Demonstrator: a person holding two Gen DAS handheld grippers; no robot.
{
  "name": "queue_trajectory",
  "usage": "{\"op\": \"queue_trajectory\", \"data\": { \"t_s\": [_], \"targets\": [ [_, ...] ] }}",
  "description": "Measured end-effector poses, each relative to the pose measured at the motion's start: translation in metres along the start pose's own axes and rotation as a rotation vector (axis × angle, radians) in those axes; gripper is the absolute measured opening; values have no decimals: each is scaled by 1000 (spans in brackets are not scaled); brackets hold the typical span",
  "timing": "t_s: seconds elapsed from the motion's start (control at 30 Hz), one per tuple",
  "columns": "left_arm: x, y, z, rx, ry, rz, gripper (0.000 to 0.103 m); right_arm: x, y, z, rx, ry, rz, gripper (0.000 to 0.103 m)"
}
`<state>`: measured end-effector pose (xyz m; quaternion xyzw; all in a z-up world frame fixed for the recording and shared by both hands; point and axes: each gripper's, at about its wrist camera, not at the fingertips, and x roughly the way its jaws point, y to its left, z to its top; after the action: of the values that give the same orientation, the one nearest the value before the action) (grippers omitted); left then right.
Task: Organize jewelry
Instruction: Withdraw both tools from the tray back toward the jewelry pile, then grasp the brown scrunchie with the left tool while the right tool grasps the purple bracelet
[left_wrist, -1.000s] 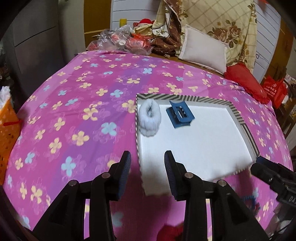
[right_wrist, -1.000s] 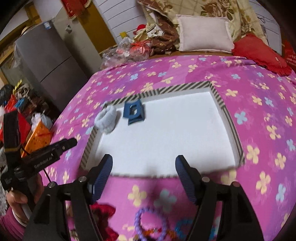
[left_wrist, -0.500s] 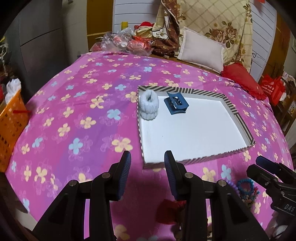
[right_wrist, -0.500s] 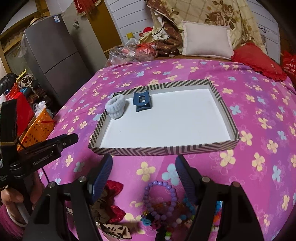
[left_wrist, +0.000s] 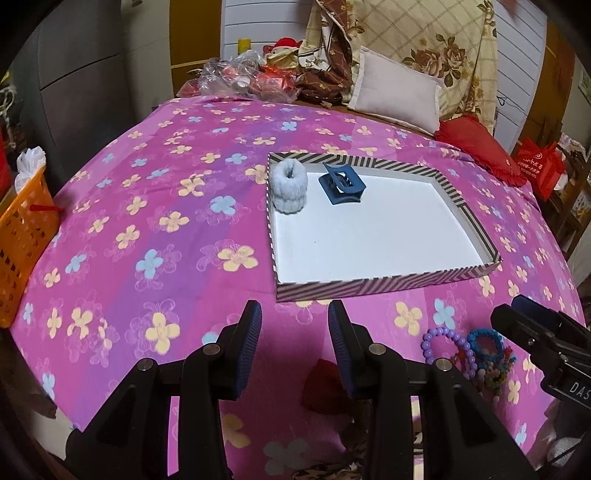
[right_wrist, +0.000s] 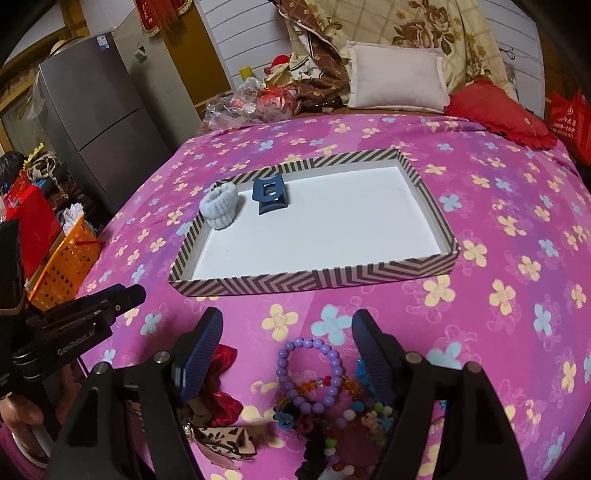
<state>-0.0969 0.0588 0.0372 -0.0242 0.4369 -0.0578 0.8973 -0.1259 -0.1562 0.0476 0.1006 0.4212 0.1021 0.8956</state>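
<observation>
A shallow tray with a striped rim lies on the pink flowered bedspread. In its far left corner sit a fluffy white scrunchie and a blue claw clip. My left gripper hovers open and empty just short of the tray's near rim. My right gripper is empty, its jaws opening, over a pile of bead bracelets. A purple bead bracelet lies on the bed in the gap between its fingers. A red scrunchie lies by its left finger.
An orange basket stands off the bed's left side, near a grey fridge. A pale pillow, a red cushion and plastic bags crowd the head of the bed. A hand holds the left gripper.
Both grippers have drawn back from the tray toward the near edge of the bed. The bracelet pile and red scrunchie have come into view. The right jaws stand a little wider.
</observation>
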Motion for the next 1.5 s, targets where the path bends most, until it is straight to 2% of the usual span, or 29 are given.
{"op": "queue_trajectory", "data": {
  "t_s": [0.3,0.77,1.13,1.37,1.5],
  "targets": [
    [-9,-3,-4,8,-18,0,38,-6,2,-3,-6,-8,-8,79],
    [-12,-4,-9,5,-1,-9,38,-5,11,-13,-36,24,1,80],
    [-13,40,-27,-80,104,-98,38,-4,25,-29,-88,68,85,80],
    [-18,44,-51,-39,147,-153,38,17,40,-43,-134,132,105,80],
    [-27,42,-62,-15,165,-235,43,17,35,-42,-117,129,91,80]
  ]
}}
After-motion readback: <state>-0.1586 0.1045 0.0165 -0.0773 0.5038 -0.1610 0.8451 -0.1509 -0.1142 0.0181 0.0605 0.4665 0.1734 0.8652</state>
